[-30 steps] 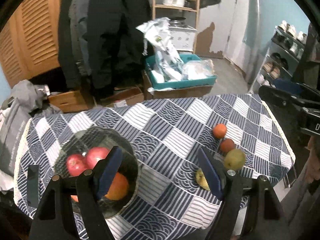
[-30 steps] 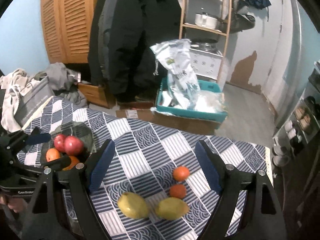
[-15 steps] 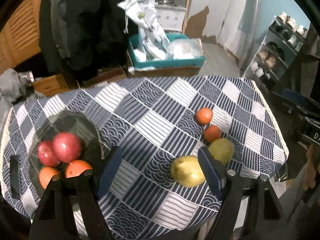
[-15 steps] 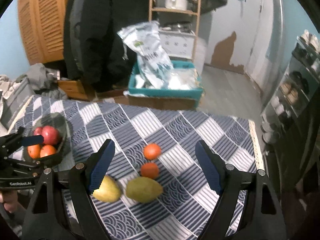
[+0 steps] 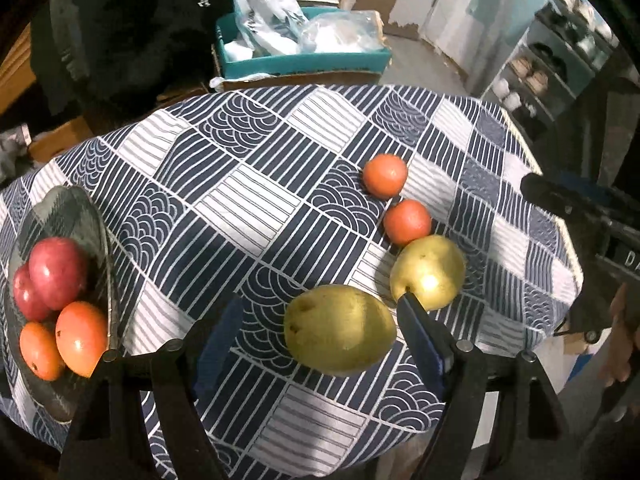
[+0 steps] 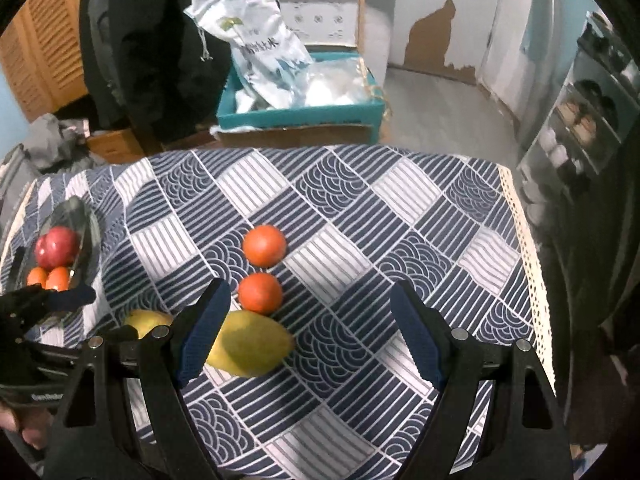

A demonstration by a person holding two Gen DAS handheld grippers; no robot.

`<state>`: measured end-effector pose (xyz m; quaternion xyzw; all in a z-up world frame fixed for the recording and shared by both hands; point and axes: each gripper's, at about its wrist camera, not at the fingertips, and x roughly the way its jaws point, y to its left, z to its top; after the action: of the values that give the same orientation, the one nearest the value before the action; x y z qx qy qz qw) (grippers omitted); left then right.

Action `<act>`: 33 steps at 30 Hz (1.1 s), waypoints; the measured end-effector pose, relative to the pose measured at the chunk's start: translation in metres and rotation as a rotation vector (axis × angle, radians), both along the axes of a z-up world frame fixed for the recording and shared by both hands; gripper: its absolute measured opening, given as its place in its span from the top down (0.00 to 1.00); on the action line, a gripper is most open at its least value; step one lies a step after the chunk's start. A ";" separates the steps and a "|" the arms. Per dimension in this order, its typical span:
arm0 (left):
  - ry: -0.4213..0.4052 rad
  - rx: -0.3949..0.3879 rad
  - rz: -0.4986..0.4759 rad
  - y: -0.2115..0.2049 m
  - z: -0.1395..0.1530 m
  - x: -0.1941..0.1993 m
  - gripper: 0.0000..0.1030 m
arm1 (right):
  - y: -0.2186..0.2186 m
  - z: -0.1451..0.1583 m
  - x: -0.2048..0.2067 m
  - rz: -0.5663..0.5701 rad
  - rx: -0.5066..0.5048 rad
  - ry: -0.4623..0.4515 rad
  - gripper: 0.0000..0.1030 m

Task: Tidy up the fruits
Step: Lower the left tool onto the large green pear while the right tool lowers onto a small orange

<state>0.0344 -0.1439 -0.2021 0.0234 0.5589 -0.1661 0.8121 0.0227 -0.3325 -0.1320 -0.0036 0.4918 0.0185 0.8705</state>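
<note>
Through the left wrist camera we are looking down on the patterned tablecloth [image 5: 256, 184], and we are taking the glass bowl [image 5: 100, 232] at its left edge as our landmark. The bowl is already holding two red apples [image 5: 56, 272] and two oranges [image 5: 80, 338], so part of the sorting looks done. Well to the right of the bowl, four fruits are still lying loose on the cloth: a near pear [image 5: 340, 330], a second pear [image 5: 428, 270] just beyond it, and two small oranges [image 5: 408, 220] farther on, the nearer one touching the second pear. Our left gripper [image 5: 320, 330] is widening its jaws, with the near pear lying between them but not yet pressed by either pad. We judge this pear to be the next piece to carry to the bowl.

Through the right wrist camera the bowl [image 6: 90, 216] is sitting far to the left, with the left gripper's dark body in front of it. Our right gripper [image 6: 308, 328] is standing wide and holding nothing; the second pear [image 6: 252, 348] is lying by its left pad, and the small oranges [image 6: 260, 292] are just past that. Beyond the table, away from the bowl, a teal box [image 6: 300, 112] with a white bag [image 6: 256, 56] is standing on the floor, clear of our path. What could get in the way, we judge, is the crowding: the two pears and the nearer orange are sitting close enough that a grab may nudge a neighbour.
</note>
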 end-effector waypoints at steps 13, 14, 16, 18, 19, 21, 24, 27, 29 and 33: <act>0.109 0.039 -0.052 -0.023 -0.042 0.001 0.20 | -0.006 -0.026 0.009 -0.008 -0.017 0.061 0.20; 0.117 0.038 -0.055 -0.024 -0.046 0.002 0.20 | -0.006 -0.028 0.010 -0.008 -0.017 0.066 0.20; 0.130 0.028 -0.060 -0.026 -0.050 0.003 0.20 | -0.006 -0.032 0.011 -0.009 -0.018 0.073 0.20; 0.140 0.024 -0.065 -0.027 -0.053 0.005 0.20 | -0.006 -0.034 0.012 -0.008 -0.017 0.076 0.20; 0.143 0.023 -0.068 -0.028 -0.055 0.005 0.20 | -0.006 -0.036 0.013 -0.008 -0.017 0.079 0.20; 0.154 0.026 -0.073 -0.030 -0.058 0.007 0.20 | -0.006 -0.038 0.014 -0.008 -0.013 0.084 0.20; 0.178 0.027 -0.074 -0.029 -0.063 0.009 0.20 | -0.006 -0.044 0.017 -0.009 -0.017 0.096 0.20; 0.190 0.001 -0.067 -0.025 -0.063 0.013 0.20 | -0.005 -0.048 0.019 -0.007 -0.018 0.106 0.20; 0.192 -0.011 -0.072 -0.024 -0.064 0.014 0.20 | -0.004 -0.049 0.020 -0.003 -0.020 0.108 0.20; 0.183 0.002 -0.080 -0.023 -0.062 0.011 0.20 | -0.002 -0.051 0.022 0.001 -0.017 0.110 0.20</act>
<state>0.0457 -0.1670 -0.2645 0.0311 0.6295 -0.1992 0.7504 0.0449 -0.3342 -0.1832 -0.0105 0.5392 0.0149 0.8420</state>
